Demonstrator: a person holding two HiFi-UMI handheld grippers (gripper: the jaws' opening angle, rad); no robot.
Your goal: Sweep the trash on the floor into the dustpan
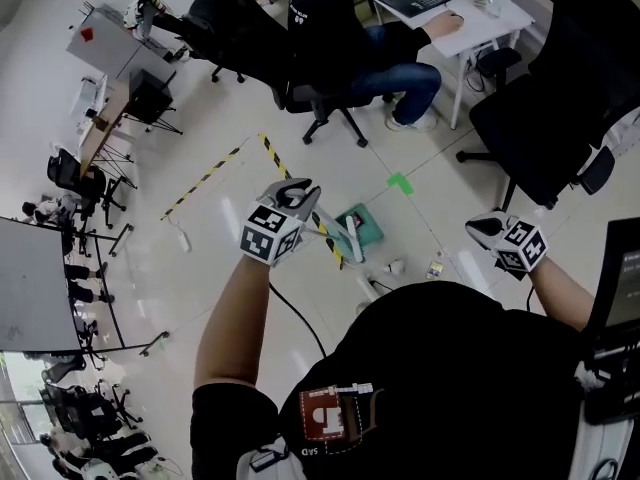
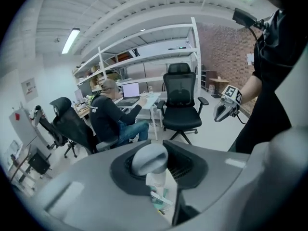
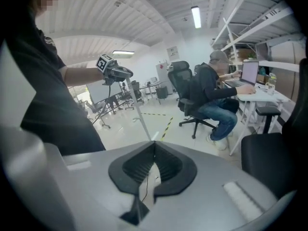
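Observation:
My left gripper (image 1: 298, 198) is shut on the rounded grey top of a long pale handle (image 2: 150, 159). The handle (image 1: 338, 236) slants down to a teal dustpan (image 1: 362, 226) standing on the floor; I cannot tell whether they are one piece. Small pieces of trash lie on the floor just in front of me: a white piece (image 1: 395, 266), a small bottle-like piece (image 1: 436, 265) and another piece (image 1: 368, 286). My right gripper (image 1: 484, 229) hangs at the right, shut, with nothing between its jaws (image 3: 153, 170). It shows in the left gripper view (image 2: 223, 111) too.
A person sits on an office chair (image 1: 325, 103) at a white desk (image 1: 470, 28) straight ahead. An empty black office chair (image 1: 545, 118) stands at the right. Yellow-black tape (image 1: 205, 180) and a green mark (image 1: 399, 181) are on the floor. Stands and tripods (image 1: 85, 258) crowd the left.

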